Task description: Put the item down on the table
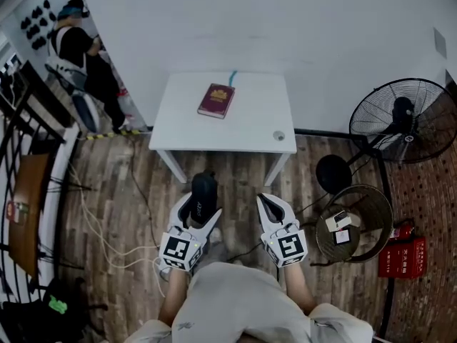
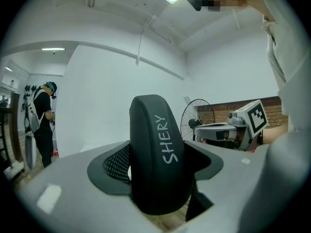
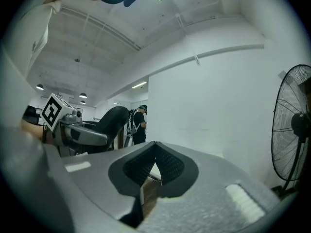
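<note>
My left gripper (image 1: 202,200) is shut on a black oblong case (image 1: 204,190), held upright over the wooden floor just in front of the white table (image 1: 250,123). In the left gripper view the case (image 2: 155,164) fills the space between the jaws and shows white lettering "SHERY". My right gripper (image 1: 268,204) hangs beside it to the right, shut with nothing in it; its dark pads (image 3: 167,166) meet in the right gripper view. From there, the left gripper and the case (image 3: 111,123) appear at the left.
On the table lie a maroon book (image 1: 216,100) and a small round thing (image 1: 278,136) near the right front corner. A floor fan (image 1: 403,120), a wire basket (image 1: 353,224) and red extinguishers (image 1: 403,252) stand to the right. A person (image 1: 86,56) stands back left. Cables cross the floor.
</note>
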The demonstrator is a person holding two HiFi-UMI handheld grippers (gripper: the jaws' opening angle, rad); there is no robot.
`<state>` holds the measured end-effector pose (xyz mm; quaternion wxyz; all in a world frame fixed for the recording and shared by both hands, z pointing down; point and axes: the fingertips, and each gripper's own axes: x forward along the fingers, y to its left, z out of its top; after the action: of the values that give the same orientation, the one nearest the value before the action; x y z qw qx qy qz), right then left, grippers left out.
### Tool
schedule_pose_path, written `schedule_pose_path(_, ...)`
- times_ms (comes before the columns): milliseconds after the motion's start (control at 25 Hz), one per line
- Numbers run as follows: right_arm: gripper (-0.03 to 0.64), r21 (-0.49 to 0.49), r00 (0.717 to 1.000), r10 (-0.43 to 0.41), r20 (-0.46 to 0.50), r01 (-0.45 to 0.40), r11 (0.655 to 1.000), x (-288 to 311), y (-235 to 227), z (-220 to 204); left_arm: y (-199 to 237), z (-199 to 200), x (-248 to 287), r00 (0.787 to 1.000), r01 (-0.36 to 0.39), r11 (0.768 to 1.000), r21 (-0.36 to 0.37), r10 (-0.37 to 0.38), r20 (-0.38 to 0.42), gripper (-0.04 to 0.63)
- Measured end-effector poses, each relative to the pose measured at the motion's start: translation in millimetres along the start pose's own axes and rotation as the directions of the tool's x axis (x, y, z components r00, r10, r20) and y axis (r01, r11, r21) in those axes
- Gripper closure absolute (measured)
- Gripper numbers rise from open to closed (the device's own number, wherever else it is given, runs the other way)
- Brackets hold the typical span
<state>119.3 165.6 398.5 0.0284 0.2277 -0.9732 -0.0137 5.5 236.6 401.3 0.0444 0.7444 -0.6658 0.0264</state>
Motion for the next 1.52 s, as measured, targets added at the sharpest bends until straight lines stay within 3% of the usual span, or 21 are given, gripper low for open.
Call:
schedule_pose_path(840,0.614,-0.003,0.992,-0.108,-0.066,0.108,0.994,163,-26,-2,152,1,98,0.993,0.118,0.993,-0.023,-0.118,-0.021,0.241)
schedule_pose_path(1520,0.614,0.000,0.989,-0.134,-0.058,0.135,0.991,225,-57,-5,203,2,151,0.990,0.142,0.989,-0.028,-0.142,-0.021,0.241)
